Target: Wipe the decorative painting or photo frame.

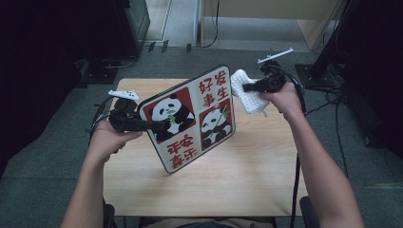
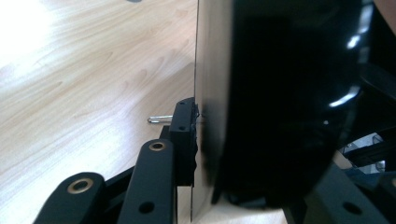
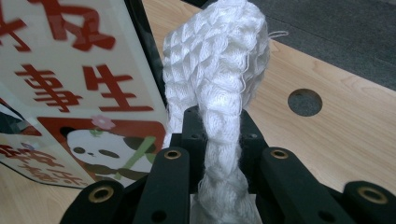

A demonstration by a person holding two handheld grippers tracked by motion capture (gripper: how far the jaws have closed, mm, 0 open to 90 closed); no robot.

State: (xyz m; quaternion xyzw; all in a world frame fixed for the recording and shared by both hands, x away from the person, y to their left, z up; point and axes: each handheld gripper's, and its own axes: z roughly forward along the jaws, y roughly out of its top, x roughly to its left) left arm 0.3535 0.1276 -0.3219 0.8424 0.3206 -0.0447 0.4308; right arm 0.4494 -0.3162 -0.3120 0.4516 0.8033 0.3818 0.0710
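The tray (image 1: 189, 118), a panda-printed board with a black rim, stands tilted on one corner near the middle of the table (image 1: 247, 175), its picture face toward the person. The left gripper (image 1: 164, 125) is clamped on the tray's left edge; in the left gripper view one pad (image 2: 184, 140) presses flat on the printed face while the other jaw sits behind the glossy back. The right gripper (image 1: 247, 87) is pinched tight on a white cloth (image 1: 247, 92), held just off the tray's upper right corner. The risk, as I judge it: the hold sits on one edge only, so a wipe pushing near the far corner could swing the tray in the pads or skid its corner across the table, and the slick rim could slip free
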